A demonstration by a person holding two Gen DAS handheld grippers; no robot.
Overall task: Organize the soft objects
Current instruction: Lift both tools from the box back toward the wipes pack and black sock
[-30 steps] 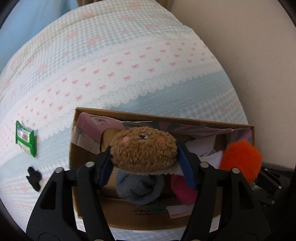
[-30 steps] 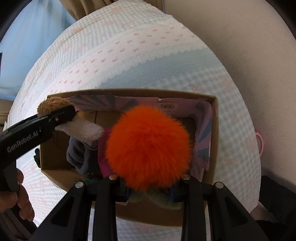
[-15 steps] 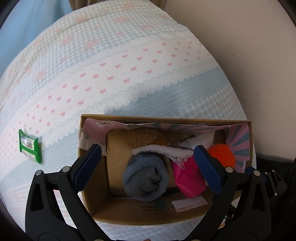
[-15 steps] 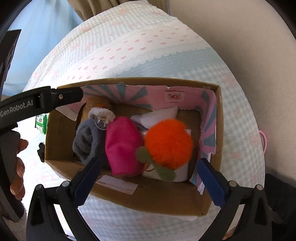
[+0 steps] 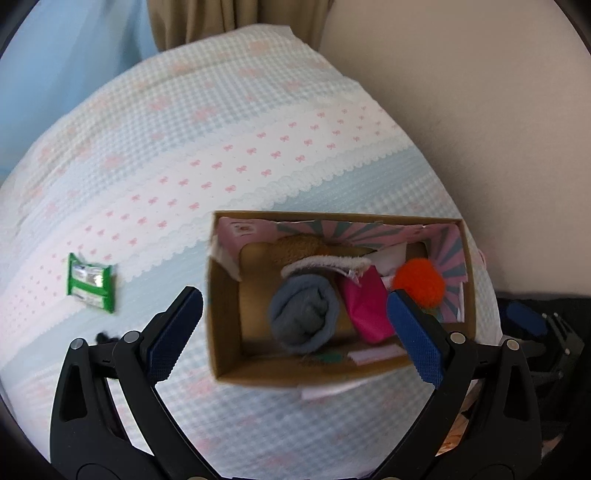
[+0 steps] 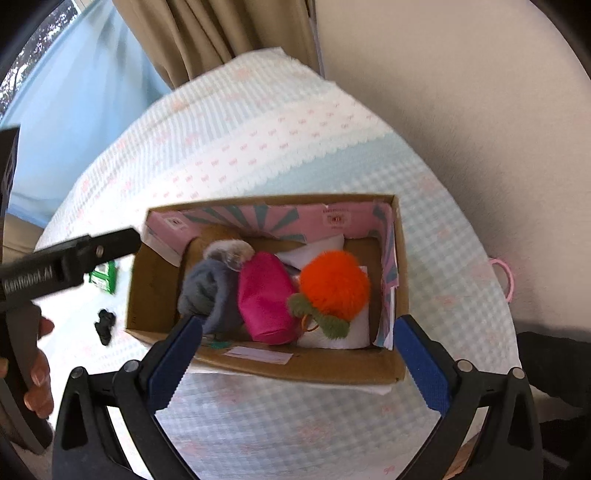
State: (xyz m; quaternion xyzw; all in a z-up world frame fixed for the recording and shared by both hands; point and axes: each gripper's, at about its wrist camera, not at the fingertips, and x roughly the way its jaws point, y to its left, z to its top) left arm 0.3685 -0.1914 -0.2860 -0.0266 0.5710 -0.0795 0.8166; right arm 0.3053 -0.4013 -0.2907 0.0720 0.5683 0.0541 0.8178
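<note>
A cardboard box (image 5: 225,325) (image 6: 332,365) stands on the checked bedspread. In it lie a brown plush toy (image 5: 299,245), a rolled grey sock (image 5: 303,317) (image 6: 207,288), a pink pouch (image 5: 364,306) (image 6: 264,299) and an orange pompom (image 5: 419,284) (image 6: 334,286) with green leaves. My left gripper (image 5: 293,341) is open and empty above the box's near side. My right gripper (image 6: 295,360) is open and empty above the box's near wall. The left gripper's finger also shows in the right wrist view (image 6: 92,249).
A green packet (image 5: 90,282) (image 6: 105,277) and a small black object (image 6: 105,325) lie on the bedspread (image 5: 221,147) left of the box. A pink ring (image 6: 502,277) lies at the bed's right edge. A beige wall (image 5: 480,92) and curtain (image 6: 207,33) stand behind.
Both grippers opened and let go: the brown plush and the orange pompom dropped into the box. Both grippers then drew back and up from the box.
</note>
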